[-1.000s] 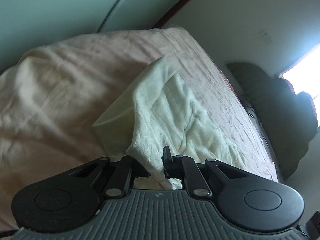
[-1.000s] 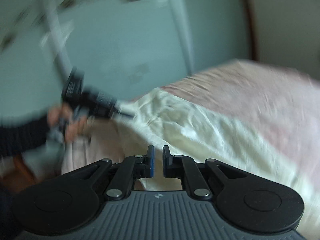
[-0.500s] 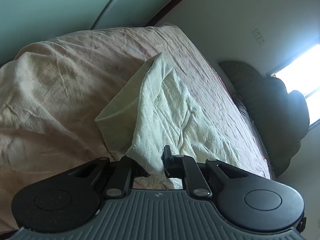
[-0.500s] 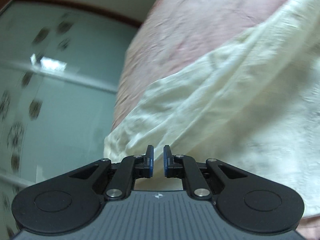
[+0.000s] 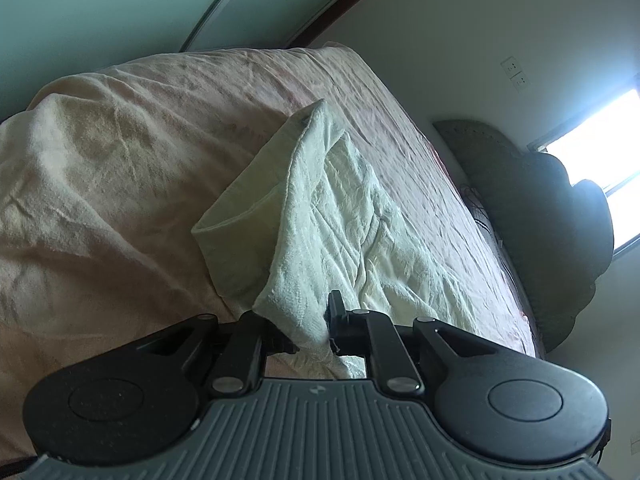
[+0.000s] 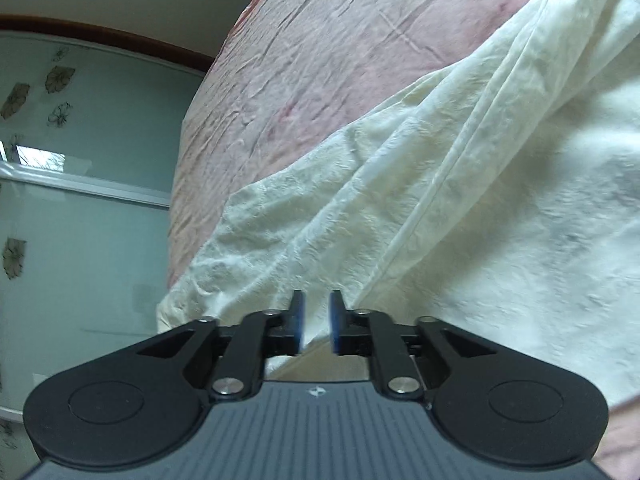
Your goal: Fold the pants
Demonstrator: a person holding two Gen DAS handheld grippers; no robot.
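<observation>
On the pink bed cover [image 5: 120, 184] the cream pants [image 5: 340, 216] lie spread and crumpled, with one end lifted off the bed by the left gripper [image 5: 310, 326], whose jaws are closed on a bunch of the fabric. In the right wrist view the pants [image 6: 440, 184] fill most of the picture, and the right gripper [image 6: 316, 316] is just above their near edge with a narrow gap between its blue pads and nothing held in it. The cloth looks thin, light and very soft; it hangs and wrinkles freely, so it probably will not keep any shape by itself and will sag between two holding points. It does not seem slippery or fragile. A good place to take hold seems to be the hem or a seam at the near edge, where the cloth is doubled and thicker, so the pads catch all layers together.
</observation>
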